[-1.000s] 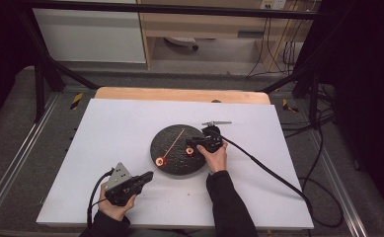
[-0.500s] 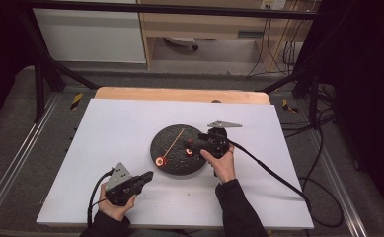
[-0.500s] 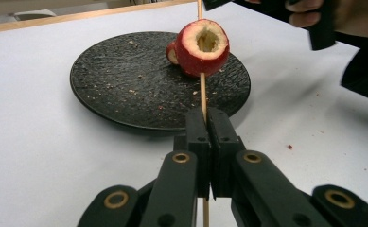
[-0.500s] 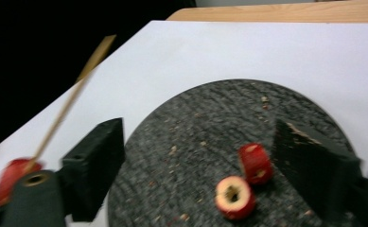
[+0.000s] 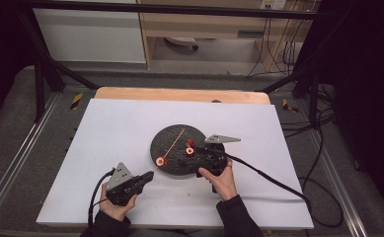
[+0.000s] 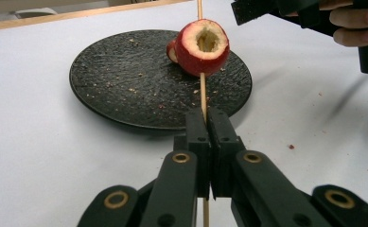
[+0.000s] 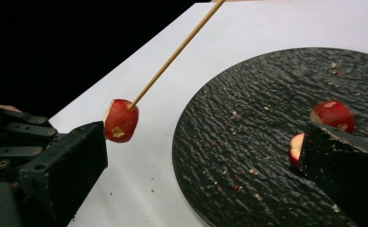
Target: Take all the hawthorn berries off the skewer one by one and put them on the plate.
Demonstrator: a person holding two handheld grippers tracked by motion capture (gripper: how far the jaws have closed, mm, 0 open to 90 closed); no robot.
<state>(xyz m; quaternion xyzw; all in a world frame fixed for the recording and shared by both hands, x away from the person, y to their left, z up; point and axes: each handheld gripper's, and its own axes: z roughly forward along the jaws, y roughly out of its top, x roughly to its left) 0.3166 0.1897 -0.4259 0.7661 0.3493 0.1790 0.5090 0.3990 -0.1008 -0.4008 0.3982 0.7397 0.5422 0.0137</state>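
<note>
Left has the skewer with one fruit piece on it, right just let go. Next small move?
Probably bring the right gripper, jaws just opened and empty, down around a loose red piece on the black plate. The left gripper holds the skewer, one piece threaded, room for more.

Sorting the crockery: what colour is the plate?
Black, with a rough slate-like texture; the plate shows best in the left gripper view.

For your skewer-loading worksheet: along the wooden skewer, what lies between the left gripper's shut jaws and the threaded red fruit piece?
In the left gripper view, just bare skewer runs from the left gripper to the fruit piece, above the black plate.
</note>
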